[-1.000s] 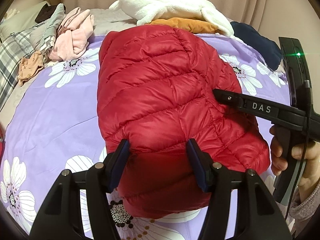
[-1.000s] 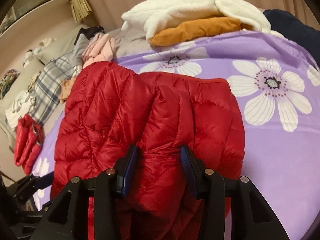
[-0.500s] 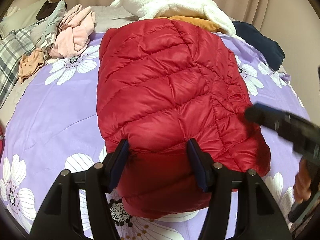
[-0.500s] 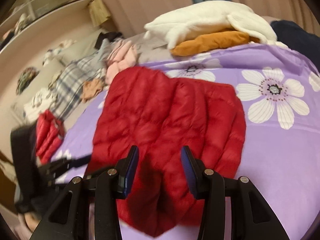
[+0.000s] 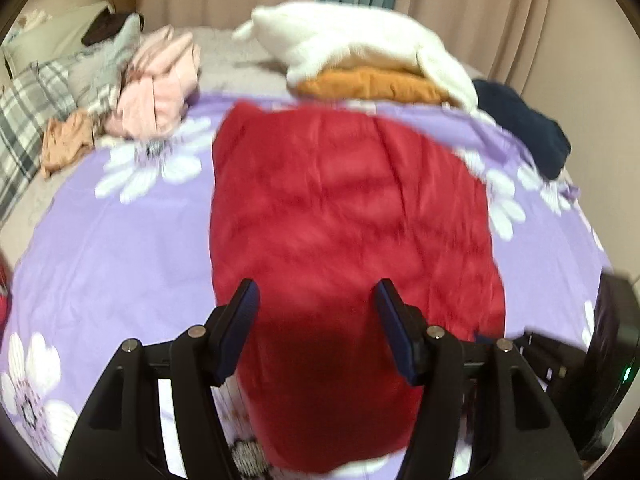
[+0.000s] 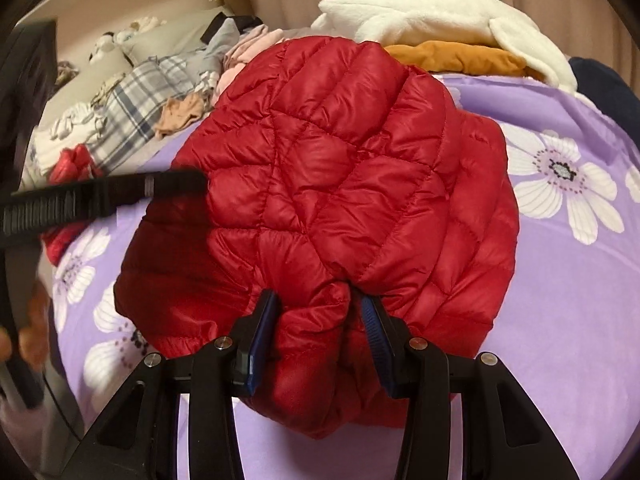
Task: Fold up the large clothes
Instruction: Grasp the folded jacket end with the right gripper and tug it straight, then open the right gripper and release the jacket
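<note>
A red quilted puffer jacket (image 5: 344, 216) lies on the purple flowered bedsheet (image 5: 120, 248). My left gripper (image 5: 316, 316) hovers over its near end, open, and its blue pads (image 5: 244, 320) stand apart from the fabric, which is blurred. In the right wrist view a bunched fold of the jacket (image 6: 340, 168) sits pinched between the pads (image 6: 262, 324) of my right gripper (image 6: 318, 320), which is shut on it. One black finger of the left gripper (image 6: 120, 192) reaches in from the left, next to the jacket's edge. The right gripper's body (image 5: 612, 352) shows at the lower right edge.
At the far side lie a white fleece (image 5: 360, 40) on an orange garment (image 5: 368, 84), a dark navy garment (image 5: 528, 128), pink clothes (image 5: 156, 84) and a plaid pillow (image 5: 24, 120). More red fabric (image 6: 72, 160) lies at the left. A hand (image 6: 28, 320) shows at the lower left.
The left wrist view has drawn back from the jacket. The right gripper has slid from the jacket's right side to the lower right edge. The left gripper's finger now shows in the right wrist view.
</note>
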A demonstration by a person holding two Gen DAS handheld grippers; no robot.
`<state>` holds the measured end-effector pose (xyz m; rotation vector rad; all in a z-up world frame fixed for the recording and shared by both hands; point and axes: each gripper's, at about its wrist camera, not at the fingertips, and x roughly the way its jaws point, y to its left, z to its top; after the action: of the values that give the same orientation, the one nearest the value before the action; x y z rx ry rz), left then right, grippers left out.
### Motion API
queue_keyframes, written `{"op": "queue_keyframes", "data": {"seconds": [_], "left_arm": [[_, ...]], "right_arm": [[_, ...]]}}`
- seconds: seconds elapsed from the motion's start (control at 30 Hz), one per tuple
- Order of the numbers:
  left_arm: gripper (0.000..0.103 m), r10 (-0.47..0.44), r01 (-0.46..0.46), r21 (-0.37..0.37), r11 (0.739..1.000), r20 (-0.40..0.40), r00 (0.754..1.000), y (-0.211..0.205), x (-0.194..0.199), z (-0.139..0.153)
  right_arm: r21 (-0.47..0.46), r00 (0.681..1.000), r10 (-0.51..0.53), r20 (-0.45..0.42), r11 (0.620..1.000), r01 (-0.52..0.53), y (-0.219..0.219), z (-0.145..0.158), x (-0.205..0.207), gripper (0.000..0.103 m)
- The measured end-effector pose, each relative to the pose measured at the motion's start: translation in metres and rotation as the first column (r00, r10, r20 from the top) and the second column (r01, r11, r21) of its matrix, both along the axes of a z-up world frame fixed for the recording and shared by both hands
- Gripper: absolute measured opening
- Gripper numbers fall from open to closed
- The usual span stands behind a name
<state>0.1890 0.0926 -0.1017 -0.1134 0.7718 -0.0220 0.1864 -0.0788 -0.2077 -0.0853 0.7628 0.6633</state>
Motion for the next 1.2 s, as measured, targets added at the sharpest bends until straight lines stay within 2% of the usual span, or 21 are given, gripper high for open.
{"op": "queue_keyframes", "data": {"seconds": [0.1, 0.23, 0.33, 0.47, 0.67, 0.8, 0.93, 1.2], "left_arm": [[0.059, 0.003, -0.004, 0.02, 1.0, 0.011, 1.0, -0.001, 0.022, 0.006], [0.058, -0.012, 0.015, 0.048, 0.999, -0.068, 0.998, -0.003, 0.058, -0.014], [0.058, -0.028, 0.035, 0.069, 0.997, -0.11, 0.994, -0.004, 0.07, -0.028], [0.059, -0.053, 0.067, 0.105, 0.992, -0.133, 0.99, -0.009, 0.078, -0.033], [0.059, -0.056, 0.07, 0.097, 0.993, -0.138, 0.989, -0.009, 0.08, -0.034], [0.059, -0.049, 0.061, 0.097, 0.993, -0.13, 0.99, -0.009, 0.077, -0.032], [0.059, -0.047, 0.06, 0.092, 0.994, -0.131, 0.99, -0.008, 0.078, -0.032], [0.059, -0.049, 0.061, 0.095, 0.994, -0.122, 0.991, -0.011, 0.077, -0.033]], "right_arm": [[0.022, 1.0, -0.001, -0.007, 1.0, 0.001, -0.002, -0.001, -0.002, 0.047], [0.025, 1.0, 0.004, -0.001, 1.0, -0.004, -0.001, -0.002, -0.002, 0.047], [0.035, 1.0, 0.006, -0.006, 0.999, -0.006, -0.002, -0.003, 0.0, 0.047], [0.038, 1.0, -0.001, -0.007, 0.999, 0.001, -0.003, -0.006, 0.003, 0.047], [0.042, 1.0, -0.008, -0.016, 0.999, 0.008, -0.003, -0.004, 0.002, 0.047], [0.072, 1.0, -0.006, -0.018, 0.997, 0.007, -0.009, 0.009, 0.0, 0.047], [0.152, 1.0, -0.006, 0.029, 0.988, 0.002, -0.019, 0.032, -0.002, 0.047], [0.2, 0.995, -0.072, 0.067, 0.978, 0.057, -0.01, 0.054, 0.03, 0.047]]}}
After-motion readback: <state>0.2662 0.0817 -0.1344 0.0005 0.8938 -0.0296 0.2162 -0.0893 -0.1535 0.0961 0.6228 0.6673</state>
